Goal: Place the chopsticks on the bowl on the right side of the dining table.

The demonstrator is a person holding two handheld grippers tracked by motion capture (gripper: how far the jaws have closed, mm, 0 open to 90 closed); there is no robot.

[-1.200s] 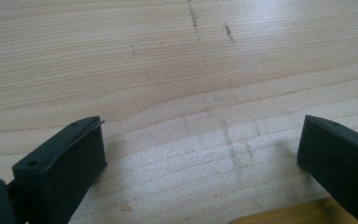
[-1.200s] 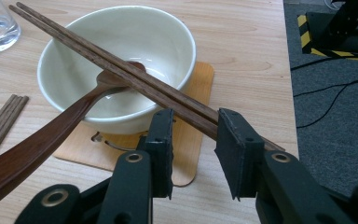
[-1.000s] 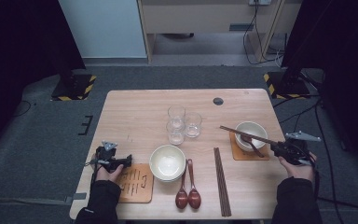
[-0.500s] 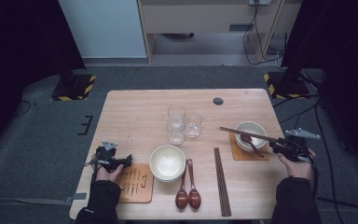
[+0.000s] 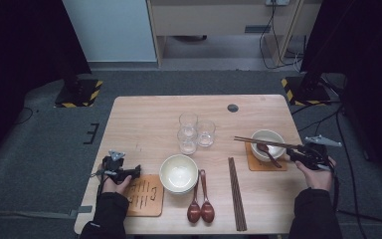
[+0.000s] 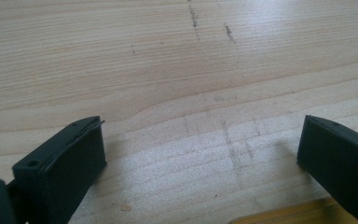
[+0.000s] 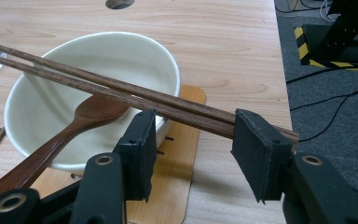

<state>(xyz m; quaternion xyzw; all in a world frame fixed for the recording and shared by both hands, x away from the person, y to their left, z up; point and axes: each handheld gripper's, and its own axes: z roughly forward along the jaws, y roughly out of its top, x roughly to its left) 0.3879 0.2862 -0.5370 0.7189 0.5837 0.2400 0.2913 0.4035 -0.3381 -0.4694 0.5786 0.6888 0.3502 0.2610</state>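
Note:
A pair of dark wooden chopsticks [image 7: 98, 84] lies slanted across the rim of a white bowl [image 7: 93, 56], which holds a wooden spoon [image 7: 74, 126]. Their near ends pass between the jaws of my right gripper [image 7: 193, 135]. Those jaws have just been opening and now stand apart, with the pads off the sticks. From above, the bowl [image 5: 273, 137] sits on a wooden coaster [image 5: 252, 164] at the table's right, the right gripper [image 5: 298, 154] just right of it. My left gripper [image 5: 132, 173] rests open at the front left over bare wood [image 6: 200, 144].
A stack of cream bowls [image 5: 179, 173] stands at the front middle, two wooden spoons [image 5: 199, 209] and another pair of chopsticks [image 5: 237, 194] lie to its right. Three glasses [image 5: 194, 130] cluster mid-table. A second coaster [image 5: 144, 194] lies by the left gripper.
The right gripper's jaws have widened around the chopsticks' ends. The chopsticks still lie across the bowl. The left hand has not moved.

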